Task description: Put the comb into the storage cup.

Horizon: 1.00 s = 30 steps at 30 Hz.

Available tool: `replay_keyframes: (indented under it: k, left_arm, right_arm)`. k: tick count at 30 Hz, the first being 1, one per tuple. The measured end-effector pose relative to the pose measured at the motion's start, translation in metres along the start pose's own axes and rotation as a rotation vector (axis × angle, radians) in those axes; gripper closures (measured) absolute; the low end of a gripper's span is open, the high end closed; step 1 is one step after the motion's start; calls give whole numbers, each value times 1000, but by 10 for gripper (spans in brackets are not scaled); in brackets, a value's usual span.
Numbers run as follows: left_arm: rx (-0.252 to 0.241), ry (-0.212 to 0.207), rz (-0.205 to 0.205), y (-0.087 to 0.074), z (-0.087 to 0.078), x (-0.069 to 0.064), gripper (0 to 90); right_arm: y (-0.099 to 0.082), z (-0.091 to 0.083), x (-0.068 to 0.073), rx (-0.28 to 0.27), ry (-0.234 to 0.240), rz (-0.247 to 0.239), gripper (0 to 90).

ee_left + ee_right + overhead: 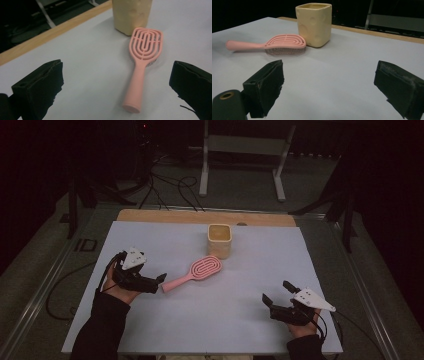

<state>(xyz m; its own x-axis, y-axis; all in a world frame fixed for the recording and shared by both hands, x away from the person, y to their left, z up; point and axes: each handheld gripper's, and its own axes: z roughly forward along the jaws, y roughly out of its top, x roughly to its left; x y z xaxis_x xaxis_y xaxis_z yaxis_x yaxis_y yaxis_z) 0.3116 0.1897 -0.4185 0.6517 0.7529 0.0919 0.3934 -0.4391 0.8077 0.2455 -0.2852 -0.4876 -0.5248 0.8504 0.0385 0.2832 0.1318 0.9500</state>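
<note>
Smooth pink plastic hairbrush point(143, 62); matt dimpled yellow cup point(314, 23)

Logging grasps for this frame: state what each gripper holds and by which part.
Nothing is held. The left gripper is open, just short of the pink hairbrush handle; the right gripper is open over bare table.

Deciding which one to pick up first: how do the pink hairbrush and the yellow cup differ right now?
The hairbrush lies flat, bristles down; the cup stands upright, mouth up. The hairbrush is long and slim with a slotted head; the cup is squarish with dimpled walls. The hairbrush handle points toward the open left hand-held gripper; the cup sits farther back. Both rest on the table.
</note>
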Motion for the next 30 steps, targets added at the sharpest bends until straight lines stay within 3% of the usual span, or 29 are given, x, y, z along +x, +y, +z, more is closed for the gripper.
replay_keyframes:
  k: [1,12,14,30]
  left_arm:
    - [4,-20,-5,1,2,1,0]
    - [65,-31,17,8,17,2,0]
    - [71,-52,13,9,20,3,0]
    - [135,-72,47,17,44,-1,0]
  right_arm:
    - [0,0,0,0,1,0,89]
    - [0,-1,-2,-7,6,19,89]
    - [0,-1,-2,-5,4,18,88]
    - [0,0,-1,-4,7,19,89]
